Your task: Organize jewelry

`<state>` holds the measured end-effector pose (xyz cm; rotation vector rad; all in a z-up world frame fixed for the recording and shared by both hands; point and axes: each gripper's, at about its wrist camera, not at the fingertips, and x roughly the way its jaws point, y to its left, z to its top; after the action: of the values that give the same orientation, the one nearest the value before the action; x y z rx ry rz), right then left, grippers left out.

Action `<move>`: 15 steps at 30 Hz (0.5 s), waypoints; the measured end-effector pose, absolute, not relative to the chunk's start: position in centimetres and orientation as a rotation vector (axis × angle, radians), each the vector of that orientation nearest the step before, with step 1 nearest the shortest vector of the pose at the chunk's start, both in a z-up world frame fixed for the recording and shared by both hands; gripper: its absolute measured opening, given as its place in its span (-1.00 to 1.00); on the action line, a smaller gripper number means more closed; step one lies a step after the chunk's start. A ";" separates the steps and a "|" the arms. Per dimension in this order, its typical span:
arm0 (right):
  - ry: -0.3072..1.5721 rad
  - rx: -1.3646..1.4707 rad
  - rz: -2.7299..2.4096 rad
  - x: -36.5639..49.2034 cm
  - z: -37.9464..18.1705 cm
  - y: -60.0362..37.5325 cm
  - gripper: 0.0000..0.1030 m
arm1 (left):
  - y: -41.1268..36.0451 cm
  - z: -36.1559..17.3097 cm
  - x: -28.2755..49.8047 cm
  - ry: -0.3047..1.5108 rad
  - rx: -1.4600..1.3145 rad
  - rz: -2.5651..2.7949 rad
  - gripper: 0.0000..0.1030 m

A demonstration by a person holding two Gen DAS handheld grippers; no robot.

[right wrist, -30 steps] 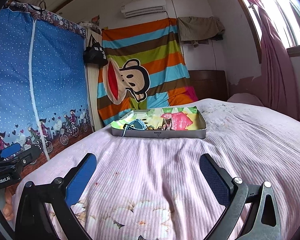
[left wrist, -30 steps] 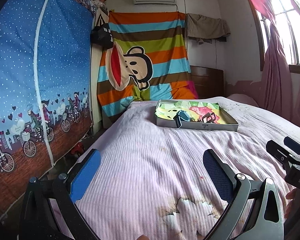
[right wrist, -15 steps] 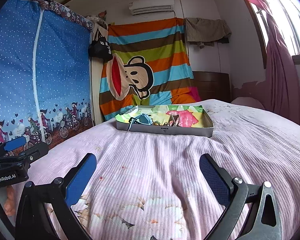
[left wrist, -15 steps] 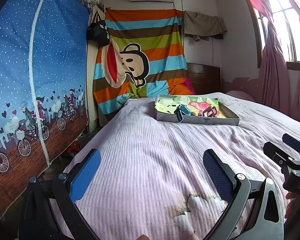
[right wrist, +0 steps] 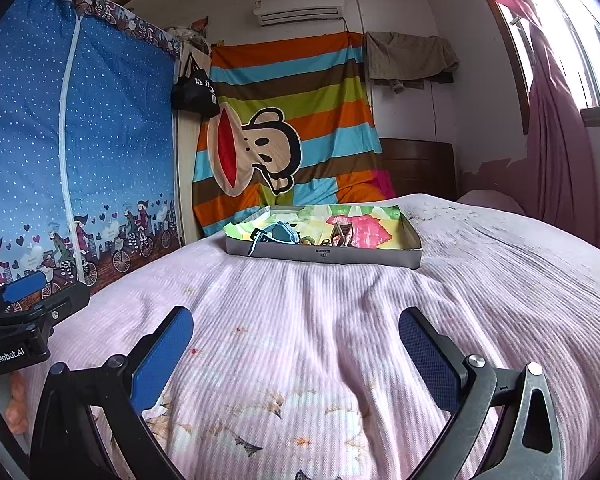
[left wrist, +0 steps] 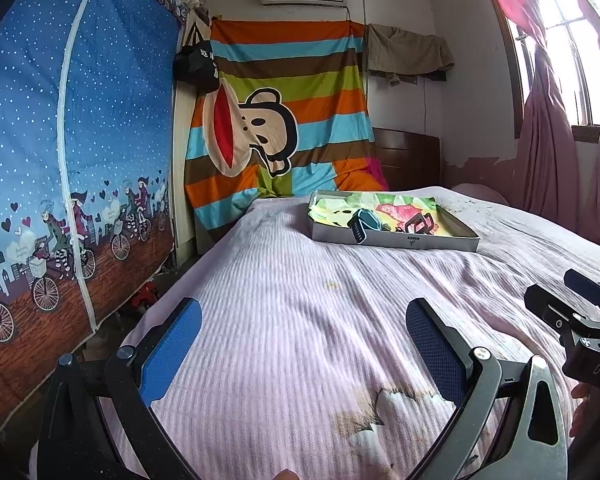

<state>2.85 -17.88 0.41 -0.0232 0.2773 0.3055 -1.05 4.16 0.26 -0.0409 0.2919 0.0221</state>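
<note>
Jewelry pieces lie in a shallow grey tray lined with bright printed paper, resting on the pink ribbed bedspread toward the far end of the bed. In the right wrist view the tray sits at about twelve o'clock, well apart from the gripper. A blue-strapped watch lies in its left part, one strap hanging over the near wall; a dark clip-like piece stands near the middle, with small gold-coloured items between them that are too small to tell.

From the left wrist view the tray is at about one o'clock, the watch at its near left.

The right gripper has its blue-padded fingers spread wide over the bedspread, holding nothing. The left gripper is likewise spread and empty.

A striped monkey-print cloth hangs at twelve o'clock behind the bed, a blue bicycle-print wardrobe cover at nine o'clock.
</note>
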 end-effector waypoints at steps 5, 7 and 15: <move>0.278 -0.022 0.304 2.9 0.4 -18.1 1.00 | 4.2 0.1 -1.0 0.301 -0.046 0.018 0.95; 0.279 -0.018 0.305 2.9 0.4 -18.2 1.00 | 4.3 0.1 -1.0 0.298 -0.045 0.021 0.95; 0.281 -0.017 0.302 3.0 0.3 -18.1 1.00 | 4.0 0.0 -1.4 0.284 -0.032 0.024 0.95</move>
<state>3.00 -18.13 0.30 -0.0166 0.2812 0.3023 -1.35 4.02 0.04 -0.0316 0.2840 0.0238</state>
